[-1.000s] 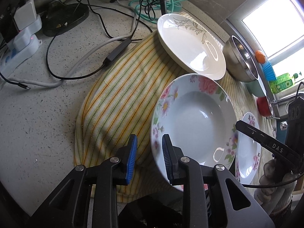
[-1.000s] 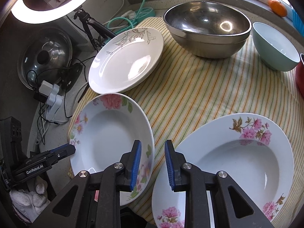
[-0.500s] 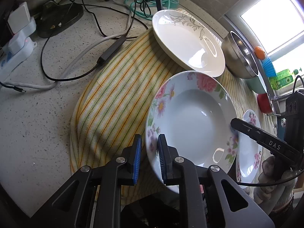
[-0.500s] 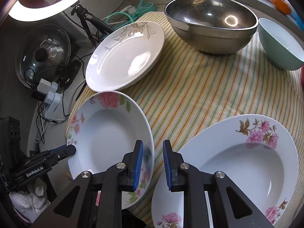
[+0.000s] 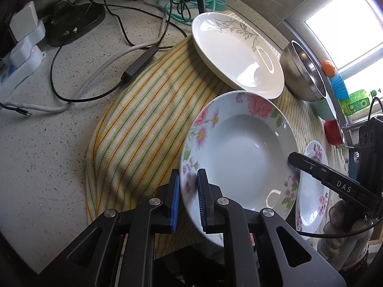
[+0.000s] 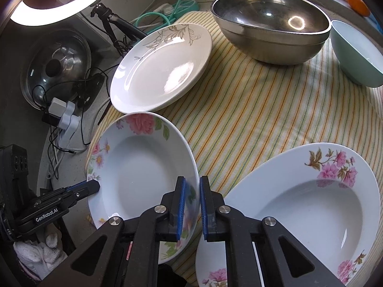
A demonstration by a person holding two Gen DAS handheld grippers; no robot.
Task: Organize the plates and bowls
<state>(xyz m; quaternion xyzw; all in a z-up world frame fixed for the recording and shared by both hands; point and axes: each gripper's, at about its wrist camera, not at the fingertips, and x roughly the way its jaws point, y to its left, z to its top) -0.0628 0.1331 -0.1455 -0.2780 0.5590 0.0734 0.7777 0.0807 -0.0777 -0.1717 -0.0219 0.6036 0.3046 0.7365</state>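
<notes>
Left gripper [image 5: 188,198] and right gripper [image 6: 191,205] have just been closing, both now clamped on opposite rims of the pink-flowered white deep plate [image 5: 241,153], tilted over the striped cloth [image 5: 143,124].

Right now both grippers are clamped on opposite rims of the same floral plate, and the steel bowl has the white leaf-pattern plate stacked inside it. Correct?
Not quite. The left gripper and right gripper do pinch opposite rims of the floral plate, but the steel bowl is empty. The right wrist view shows the white leaf-pattern plate lying beside it on the striped cloth.
</notes>
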